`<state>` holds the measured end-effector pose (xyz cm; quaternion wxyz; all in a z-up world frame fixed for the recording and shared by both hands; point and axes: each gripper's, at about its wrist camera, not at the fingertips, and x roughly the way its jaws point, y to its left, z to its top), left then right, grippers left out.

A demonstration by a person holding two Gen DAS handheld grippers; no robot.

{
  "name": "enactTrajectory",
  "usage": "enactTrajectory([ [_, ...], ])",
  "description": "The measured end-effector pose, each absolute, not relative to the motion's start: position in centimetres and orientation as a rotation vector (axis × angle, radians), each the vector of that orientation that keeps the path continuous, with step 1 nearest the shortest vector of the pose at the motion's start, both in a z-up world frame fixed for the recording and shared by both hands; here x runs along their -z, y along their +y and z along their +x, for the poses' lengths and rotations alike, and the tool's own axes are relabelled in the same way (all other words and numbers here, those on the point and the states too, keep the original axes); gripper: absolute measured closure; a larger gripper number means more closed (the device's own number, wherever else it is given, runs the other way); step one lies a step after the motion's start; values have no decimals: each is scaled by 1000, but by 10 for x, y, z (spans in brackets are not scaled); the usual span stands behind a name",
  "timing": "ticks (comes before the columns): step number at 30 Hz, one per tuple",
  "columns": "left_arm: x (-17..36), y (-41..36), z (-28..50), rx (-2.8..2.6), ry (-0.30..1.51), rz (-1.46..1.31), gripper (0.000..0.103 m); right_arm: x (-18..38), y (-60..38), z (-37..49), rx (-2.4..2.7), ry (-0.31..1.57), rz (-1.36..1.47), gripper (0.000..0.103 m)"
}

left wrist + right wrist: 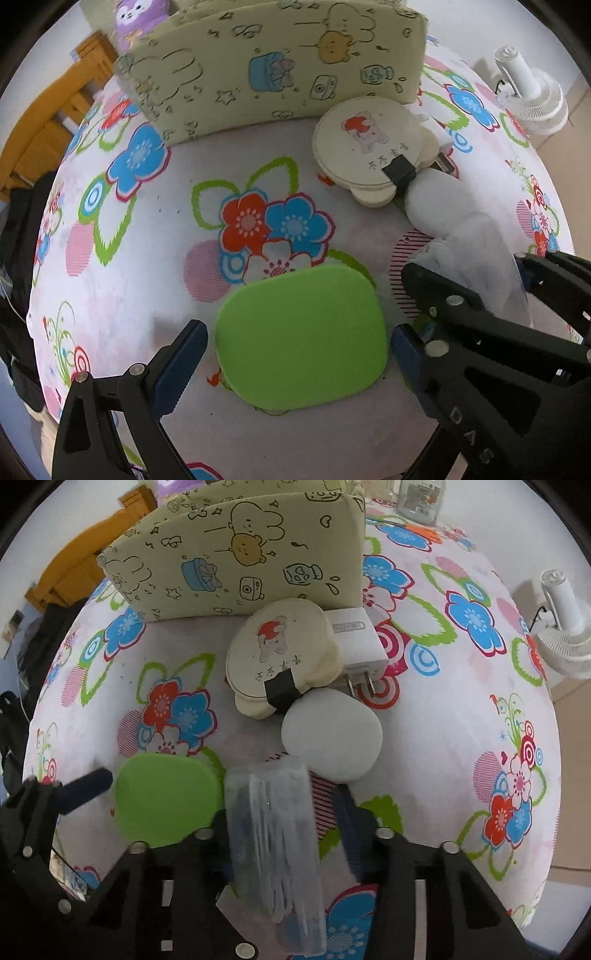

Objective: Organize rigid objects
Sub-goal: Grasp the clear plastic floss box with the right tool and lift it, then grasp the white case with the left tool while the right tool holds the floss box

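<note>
A flat green rounded pad lies on the floral tablecloth. My left gripper stands open, one blue finger on each side of it, with a slim gap at the left finger. In the right wrist view the green pad sits left of a clear plastic case. My right gripper is shut on that case; its left finger shows only dimly through the plastic. The left wrist view has the right gripper and the clear case at the right.
Behind stand a cream bear-shaped compact with black tape, a white oval lump, a white charger plug and a cartoon-printed yellow box. A glass jar is at the back. A white fan stands off the table's right edge.
</note>
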<state>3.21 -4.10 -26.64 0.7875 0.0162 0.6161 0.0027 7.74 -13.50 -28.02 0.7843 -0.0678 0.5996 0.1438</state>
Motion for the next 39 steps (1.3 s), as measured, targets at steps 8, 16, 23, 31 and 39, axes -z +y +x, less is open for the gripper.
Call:
enactTrajectory([
  [8,260,-52,39,18,1317,60,2,277,-157,82,-321,1299,-55,71],
  [16,250,-80,54,55,1295,86,2,262,-179,83,-265,1279,-46,71],
  [23,250,-100,70,90,1288,78,2,257,-216,91,-194,1272,-4,71],
  [31,260,-125,91,108,1286,67,3,261,-241,103,-136,1274,21,71],
  [39,266,-134,103,114,1295,37,8,263,-253,113,-110,1277,27,71],
])
